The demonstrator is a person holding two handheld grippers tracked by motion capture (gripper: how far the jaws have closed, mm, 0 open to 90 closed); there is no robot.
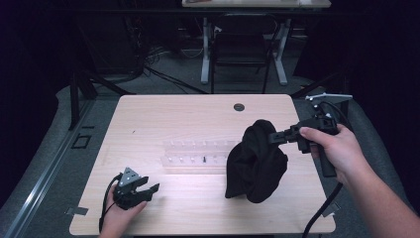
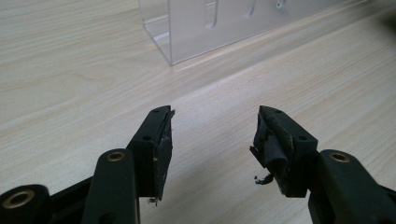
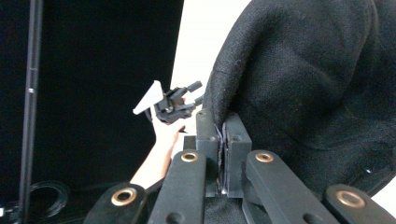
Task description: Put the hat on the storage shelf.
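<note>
High view: right gripper [image 1: 275,136] pinches black cloth [image 1: 255,161] by its top edge; cloth hangs long axis vertical over the table [image 1: 148,114], right of the clear rack [image 1: 198,156]; left gripper view: left gripper [image 2: 212,140] jaws apart, holding nothing; right gripper view: jaws clamped together on cloth [image 3: 303,79].

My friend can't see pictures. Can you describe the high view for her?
A person's right gripper holds a bunched black cloth up by its top edge above a light wooden table. The left gripper rests open near the table's front, and a clear plastic rack lies in the middle.
</note>
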